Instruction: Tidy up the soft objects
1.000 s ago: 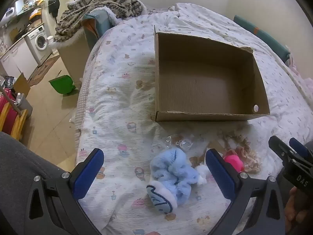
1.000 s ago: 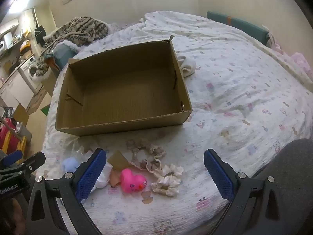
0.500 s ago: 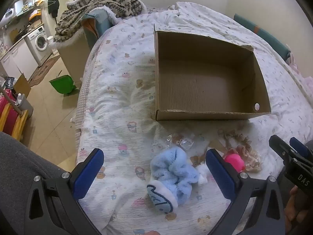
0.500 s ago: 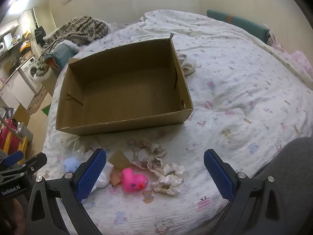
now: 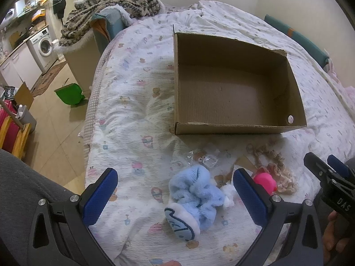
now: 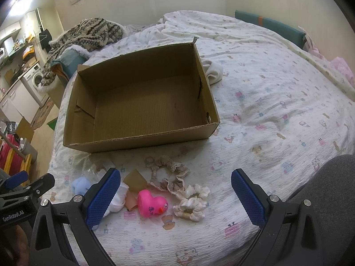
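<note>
An empty cardboard box [image 5: 233, 93] [image 6: 142, 113] sits open on the bed. In front of it lie a fluffy blue sock [image 5: 195, 195] [image 6: 80, 185], a pink rubber duck [image 6: 150, 204] [image 5: 265, 180], beige lace scrunchies [image 6: 170, 175] [image 5: 268, 155] and a cream scrunchie [image 6: 193, 201]. My left gripper [image 5: 179, 197] is open, its blue pads either side of the blue sock and above it. My right gripper [image 6: 175, 197] is open over the duck and scrunchies, holding nothing.
The quilted bedspread [image 6: 277, 102] runs far right and back. A white cloth [image 6: 213, 71] lies behind the box. A clear plastic wrapper [image 5: 206, 157] and a brown card scrap [image 6: 135, 179] lie among the items. The bed's left edge drops to the floor with a green bin [image 5: 68, 94].
Both views have crept very slightly; the grippers stay open and no object has moved.
</note>
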`<control>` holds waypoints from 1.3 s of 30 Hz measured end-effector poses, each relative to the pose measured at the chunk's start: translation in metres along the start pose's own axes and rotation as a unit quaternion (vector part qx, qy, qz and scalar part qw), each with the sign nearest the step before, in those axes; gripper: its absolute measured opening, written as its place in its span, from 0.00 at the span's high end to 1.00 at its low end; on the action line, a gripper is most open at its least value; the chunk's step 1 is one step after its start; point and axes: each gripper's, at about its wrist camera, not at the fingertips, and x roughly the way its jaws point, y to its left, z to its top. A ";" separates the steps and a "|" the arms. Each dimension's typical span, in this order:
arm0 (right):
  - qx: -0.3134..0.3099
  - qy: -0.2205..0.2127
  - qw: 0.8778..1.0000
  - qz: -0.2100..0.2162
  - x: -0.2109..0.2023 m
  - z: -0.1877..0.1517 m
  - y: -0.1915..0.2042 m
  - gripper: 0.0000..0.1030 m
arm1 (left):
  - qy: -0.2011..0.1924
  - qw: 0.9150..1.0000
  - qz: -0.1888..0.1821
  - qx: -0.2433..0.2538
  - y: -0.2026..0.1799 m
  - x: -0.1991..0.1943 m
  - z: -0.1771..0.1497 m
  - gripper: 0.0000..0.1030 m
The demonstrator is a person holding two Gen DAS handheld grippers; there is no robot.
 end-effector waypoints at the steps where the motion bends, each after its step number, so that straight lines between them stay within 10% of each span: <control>1: 0.000 0.000 1.000 0.000 0.001 -0.001 0.001 0.00 | 0.001 1.000 0.000 -0.001 0.000 0.000 0.000 0.00; 39: 0.001 0.003 1.000 0.001 0.002 -0.001 0.000 0.00 | 0.007 1.000 -0.004 0.002 -0.003 0.001 -0.001 0.00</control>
